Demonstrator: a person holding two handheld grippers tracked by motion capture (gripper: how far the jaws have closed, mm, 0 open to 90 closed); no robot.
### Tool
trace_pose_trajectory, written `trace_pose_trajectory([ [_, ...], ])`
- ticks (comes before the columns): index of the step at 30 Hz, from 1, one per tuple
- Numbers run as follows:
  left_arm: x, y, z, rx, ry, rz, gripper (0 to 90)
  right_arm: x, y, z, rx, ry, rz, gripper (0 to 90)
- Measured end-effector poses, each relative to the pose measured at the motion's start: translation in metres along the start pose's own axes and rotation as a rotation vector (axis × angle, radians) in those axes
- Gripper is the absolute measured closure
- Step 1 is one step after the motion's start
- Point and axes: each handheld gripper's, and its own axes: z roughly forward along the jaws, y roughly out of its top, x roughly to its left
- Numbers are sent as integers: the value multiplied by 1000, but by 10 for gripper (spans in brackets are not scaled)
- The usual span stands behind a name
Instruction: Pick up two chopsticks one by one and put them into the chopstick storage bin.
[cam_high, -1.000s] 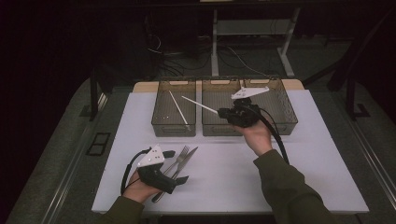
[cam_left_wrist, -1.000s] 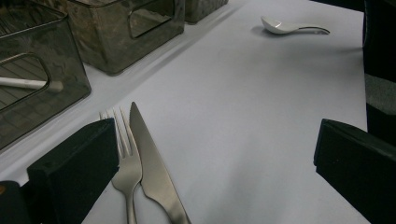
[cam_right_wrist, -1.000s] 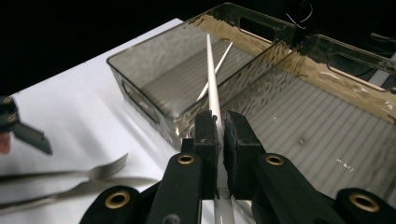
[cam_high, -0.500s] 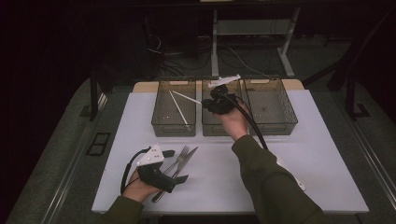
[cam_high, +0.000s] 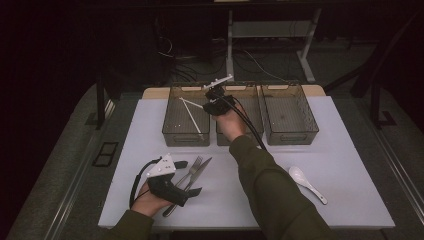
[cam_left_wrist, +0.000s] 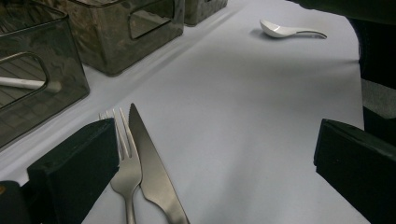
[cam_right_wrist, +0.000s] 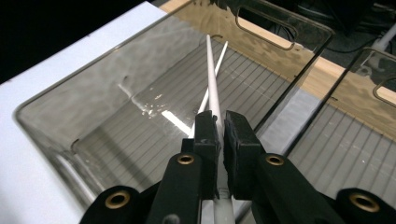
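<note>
Near edge of the bench (cam_high: 350, 150): left gripper (cam_high: 187, 177) resting with jaws spread wide, empty, astride a fork (cam_left_wrist: 125, 163) and knife (cam_left_wrist: 152, 172). Off to the right, a white spoon (cam_high: 306, 183). Farther back, right gripper (cam_right_wrist: 216, 128) clamped tight on a white chopstick (cam_right_wrist: 212, 84), poised over the leftmost bin (cam_high: 172, 131), where a second chopstick (cam_high: 192, 117) lies inside

I see fork (cam_high: 192, 169) & knife (cam_high: 199, 171) side by side, touching, near front; white spoon (cam_high: 306, 182) well apart on right; right bin (cam_high: 289, 131).
</note>
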Motion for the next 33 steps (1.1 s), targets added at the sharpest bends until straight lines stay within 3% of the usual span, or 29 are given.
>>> trace_pose_trajectory([
  [10,0,0,0,-4,-5,-4,0,11,5,25,46,-30,-10,841],
  [24,0,1,0,-7,-9,-3,0,20,7,39,68,-20,-12,827],
  [33,0,0,0,-9,-8,-4,0,20,9,30,41,20,-4,679],
])
